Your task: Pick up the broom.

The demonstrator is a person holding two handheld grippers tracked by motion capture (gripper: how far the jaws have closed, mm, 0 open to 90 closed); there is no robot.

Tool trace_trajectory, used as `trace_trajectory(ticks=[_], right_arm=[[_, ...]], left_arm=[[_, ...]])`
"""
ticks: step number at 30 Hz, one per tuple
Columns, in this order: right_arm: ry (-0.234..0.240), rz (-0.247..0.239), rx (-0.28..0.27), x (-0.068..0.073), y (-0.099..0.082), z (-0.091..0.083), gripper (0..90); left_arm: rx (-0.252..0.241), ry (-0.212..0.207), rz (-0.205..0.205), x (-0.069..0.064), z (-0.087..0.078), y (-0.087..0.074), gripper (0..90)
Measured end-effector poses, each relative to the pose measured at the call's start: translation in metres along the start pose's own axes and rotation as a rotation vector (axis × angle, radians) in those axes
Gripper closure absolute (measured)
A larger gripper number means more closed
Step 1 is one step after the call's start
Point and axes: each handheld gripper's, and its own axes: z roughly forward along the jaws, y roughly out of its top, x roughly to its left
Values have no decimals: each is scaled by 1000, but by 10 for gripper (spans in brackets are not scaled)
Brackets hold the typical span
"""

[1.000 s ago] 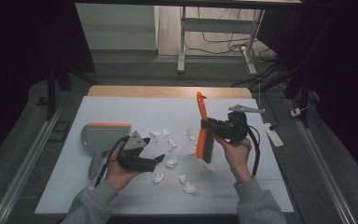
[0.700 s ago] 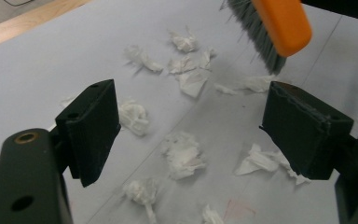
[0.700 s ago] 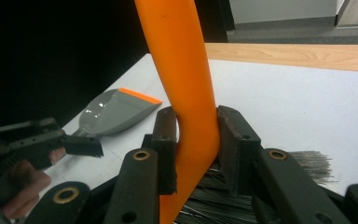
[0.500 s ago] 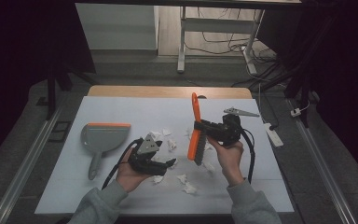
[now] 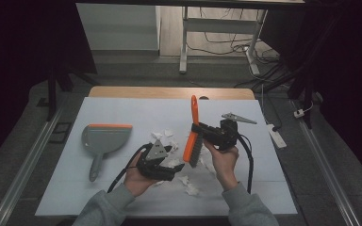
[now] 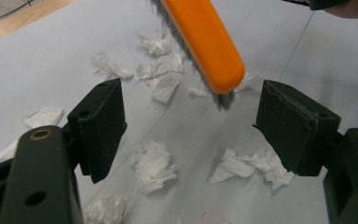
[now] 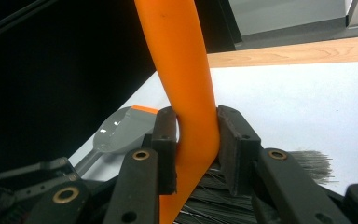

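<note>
Right claw point(image 5: 199, 132) clenched on the orange brush point(image 5: 192, 136), gripping its handle just above the bristles; brush tilted, bristle end low over the bench point(image 5: 122, 113) among scattered paper scraps point(image 5: 188, 186). Left claw point(image 6: 186, 126) released, jaws just been closing, nothing between them, near the scraps. Grey dustpan point(image 5: 104, 139) lies well apart at the left.

Lab: dark curtains, floor cables point(image 5: 226, 40), white table point(image 5: 122, 113).
</note>
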Motion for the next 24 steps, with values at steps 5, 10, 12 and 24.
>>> trace_trajectory(ticks=[5, 10, 12, 24], right_arm=[[19, 23, -6, 4, -6, 7, 697], [43, 44, -25, 8, -9, 9, 697], [49, 56, -36, 8, -10, 8, 697], [82, 96, -67, 6, -15, 6, 697]], left_arm=[[-6, 16, 13, -5, 13, -1, 275], [-32, 38, 8, -4, 24, -2, 341], [-44, 49, 7, -4, 27, -2, 388], [-39, 62, 28, 3, 33, -6, 713]])
